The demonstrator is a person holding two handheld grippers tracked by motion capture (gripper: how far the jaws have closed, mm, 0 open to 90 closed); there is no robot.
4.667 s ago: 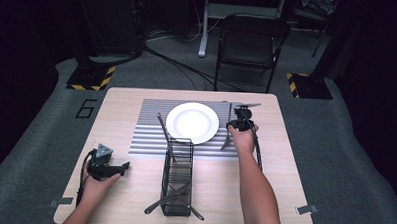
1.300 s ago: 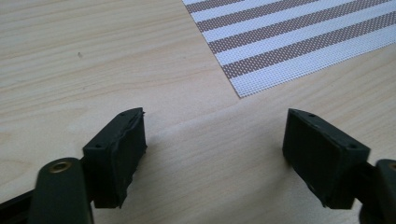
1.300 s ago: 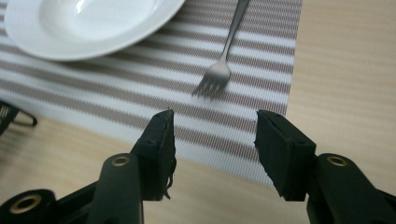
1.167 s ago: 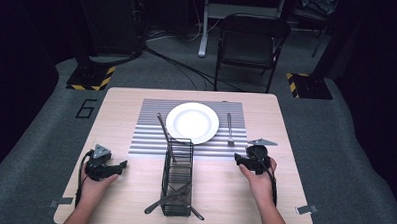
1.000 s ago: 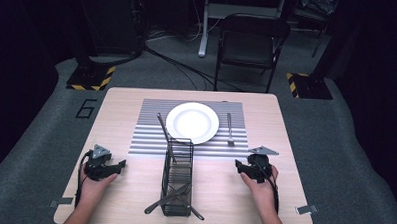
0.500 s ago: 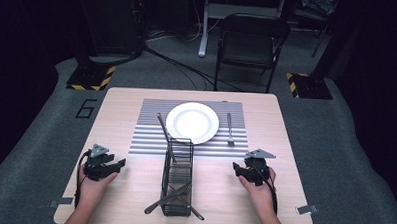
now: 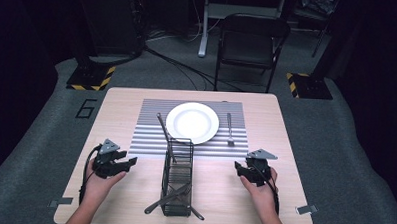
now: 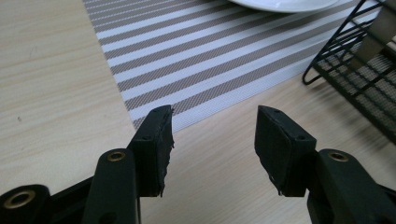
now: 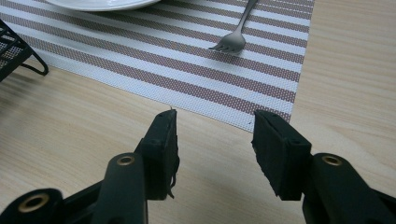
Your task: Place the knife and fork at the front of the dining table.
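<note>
Tabletop pale wood, carrying a striped placemat across the far middle; white plate centred on the mat, likely ceramic, so heavy for its size, glazed and slippery, chippable at the rim; best left alone unless gripped at the rim edge

Black wire caddy standing between the two hands, near edge of tabletop; stiff, light, open mesh; top rail looks the easiest hold; dark utensils lying in it, handles poking out low at the near end, one long handle leaning up toward the plate

Fork flat on the mat just right of the plate, tines toward the person; judged thin metal, light, rigid, slick; lying flush, so little to get under; mid-handle pinch across the narrow width seems safest, tines poor for grip

Right claw low over bare wood just short of the mat's near edge, fork beyond it; jaws spread wide, nothing between, touching nothing

Left claw likewise wide apart and empty, near the mat's near left corner, caddy just off to its right
</note>
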